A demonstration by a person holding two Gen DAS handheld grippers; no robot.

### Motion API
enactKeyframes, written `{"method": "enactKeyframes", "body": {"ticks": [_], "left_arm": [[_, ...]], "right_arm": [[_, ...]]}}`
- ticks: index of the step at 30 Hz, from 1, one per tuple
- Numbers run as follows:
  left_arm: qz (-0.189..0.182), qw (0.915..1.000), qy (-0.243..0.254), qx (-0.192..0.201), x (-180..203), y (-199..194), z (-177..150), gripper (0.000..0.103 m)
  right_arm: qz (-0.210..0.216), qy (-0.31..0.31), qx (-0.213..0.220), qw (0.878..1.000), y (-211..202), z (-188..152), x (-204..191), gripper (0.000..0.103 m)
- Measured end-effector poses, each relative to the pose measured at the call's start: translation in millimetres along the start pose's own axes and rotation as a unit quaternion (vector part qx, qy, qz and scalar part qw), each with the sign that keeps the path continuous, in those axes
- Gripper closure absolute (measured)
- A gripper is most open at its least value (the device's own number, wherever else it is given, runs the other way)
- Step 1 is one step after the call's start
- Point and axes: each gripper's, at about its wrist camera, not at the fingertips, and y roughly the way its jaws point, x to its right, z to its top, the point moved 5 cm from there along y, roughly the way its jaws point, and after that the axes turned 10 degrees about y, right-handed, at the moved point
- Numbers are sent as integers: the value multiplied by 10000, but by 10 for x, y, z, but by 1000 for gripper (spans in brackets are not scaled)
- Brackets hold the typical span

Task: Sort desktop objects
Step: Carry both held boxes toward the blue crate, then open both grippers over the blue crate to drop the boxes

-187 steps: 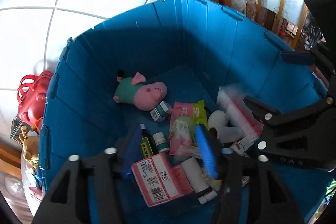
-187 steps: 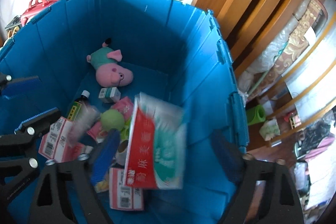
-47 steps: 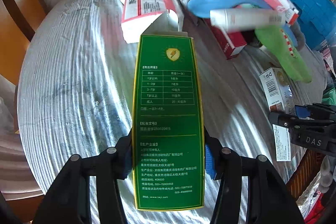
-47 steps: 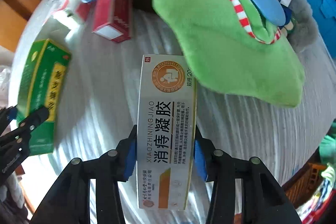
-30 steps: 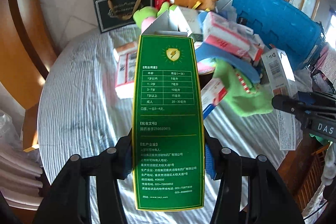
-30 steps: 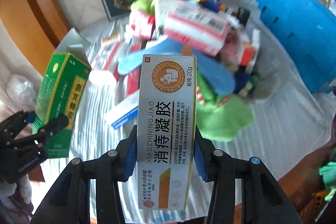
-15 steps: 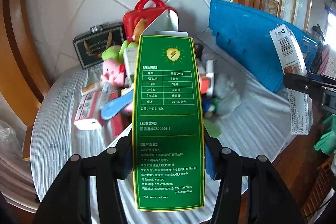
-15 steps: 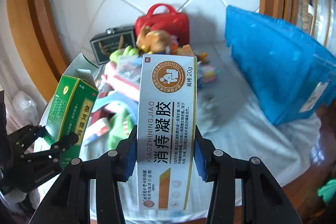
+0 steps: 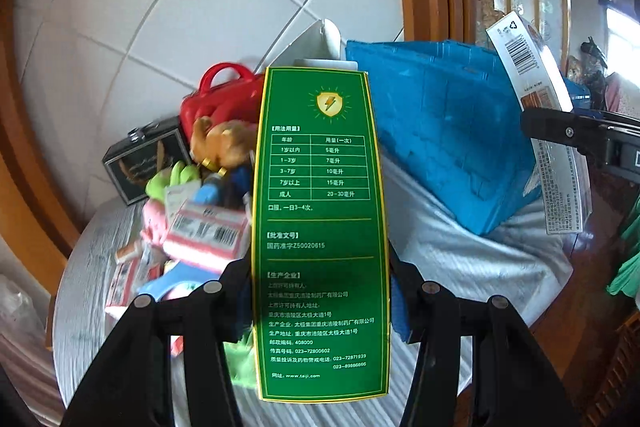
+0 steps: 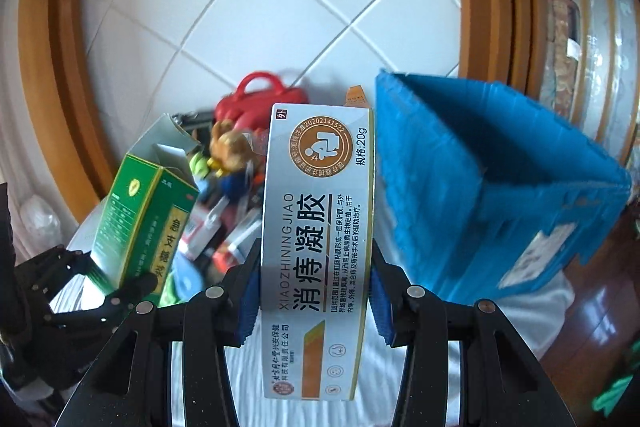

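Note:
My left gripper [image 9: 320, 307] is shut on a tall green medicine box [image 9: 320, 227] with its top flap open, held upright above the table. My right gripper [image 10: 312, 299] is shut on a white and silver ointment box [image 10: 316, 247], also held upright. Each held box shows in the other view: the ointment box at the right of the left wrist view [image 9: 536, 123], the green box at the left of the right wrist view [image 10: 140, 223]. The blue crate [image 10: 492, 187] stands on the table to the right and also shows in the left wrist view [image 9: 444, 135].
A heap of boxes, plush toys and a blue shoe sole [image 9: 192, 223] lies on the round white-clothed table [image 9: 460, 247]. A red toy bag [image 9: 224, 99] and a black gift box [image 9: 148, 159] stand at the back by the tiled wall. Wooden door frames flank the scene.
Both grippers have risen and tilted up with their boxes. The table and heap have dropped lower in view, and the wall and blue crate now fill more of it.

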Motion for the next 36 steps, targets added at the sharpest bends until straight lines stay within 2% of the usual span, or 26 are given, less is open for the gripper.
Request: {"method": "enactKeyframes", "body": {"ticks": [8, 12, 18, 22, 26, 30, 32, 36], "left_arm": [[-233, 9987, 37, 453, 213, 428, 809, 51], [-330, 9976, 77, 608, 397, 623, 1299, 51], [-546, 9946, 117, 878, 920, 839, 2029, 51], [-526, 9945, -3, 911, 1372, 1053, 2543, 51], [-602, 9958, -194, 664, 1796, 1331, 2938, 51], [-524, 9977, -113, 404, 2284, 1558, 3133, 51], [-597, 9976, -107, 343, 2492, 1622, 3164, 51], [-420, 9990, 53, 133, 2752, 1741, 3174, 51]], "right_arm": [[-318, -132, 497, 9982, 64, 682, 326, 57], [-545, -25, 686, 9962, 141, 1066, 661, 57], [-844, -81, 721, 9938, 371, 1577, 1340, 57], [-999, -311, 643, 9924, 555, 1870, 1929, 57], [-1067, -531, 329, 9923, 815, 2035, 2501, 57], [-1151, -761, -128, 9903, 1108, 2025, 3044, 57], [-1132, -820, -282, 9898, 1186, 1977, 3235, 57], [-1070, -814, -462, 9898, 1265, 1904, 3511, 57]]}}
